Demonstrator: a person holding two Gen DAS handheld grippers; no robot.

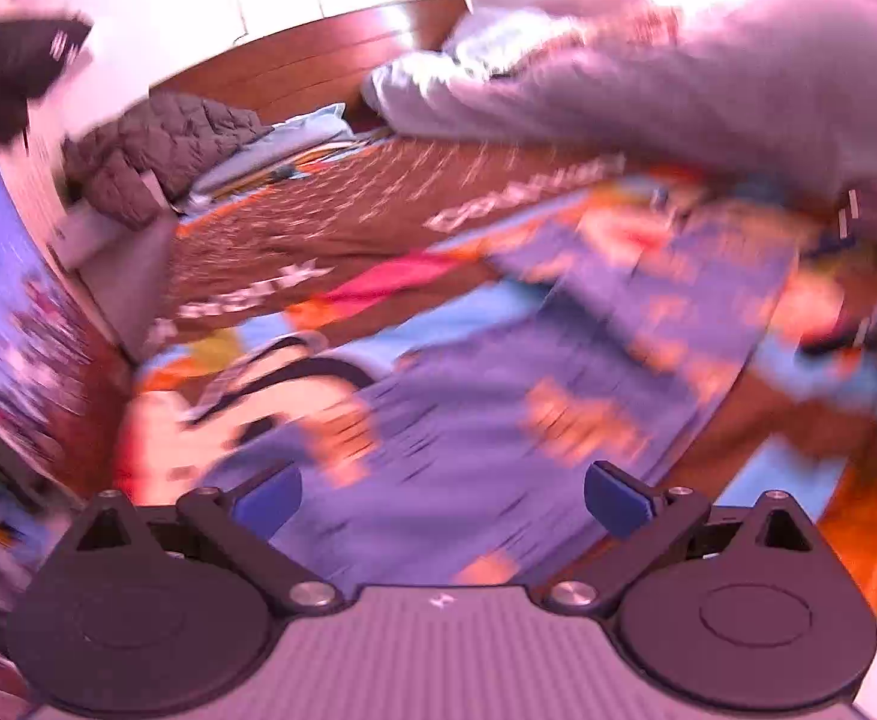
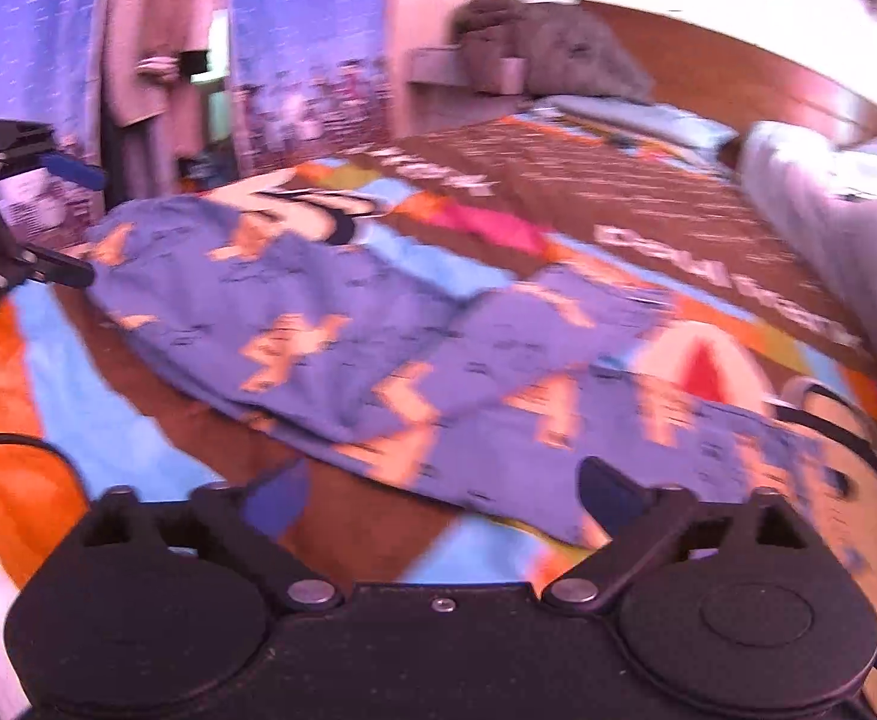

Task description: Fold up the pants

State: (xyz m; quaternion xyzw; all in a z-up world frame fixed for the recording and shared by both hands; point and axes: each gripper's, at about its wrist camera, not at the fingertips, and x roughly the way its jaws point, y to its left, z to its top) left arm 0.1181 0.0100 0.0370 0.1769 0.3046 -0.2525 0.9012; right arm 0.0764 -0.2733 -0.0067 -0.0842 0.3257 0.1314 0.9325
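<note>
While both pictures are smeared with blur, you can see the pants [image 2: 342,324], purple with orange figures, lying flat on the bed, spread over a bright cartoon-printed bedspread [image 2: 678,222]. At the far left of the right wrist view your left gripper [image 2: 78,219] hangs just beside the pants' left end, its jaws spread apart with nothing between them. In the left wrist view the same pants [image 1: 450,432] fill the middle, running up and to the right, and the blue fingertips [image 1: 615,498] stand wide above the cloth. Your right gripper [image 2: 441,498] sits over the near edge of the pants, jaws wide, gripping nothing. Further right, a grey sleeve [image 2: 834,240] reaches across the bedspread, and behind it runs a wooden headboard [image 2: 738,78].
</note>
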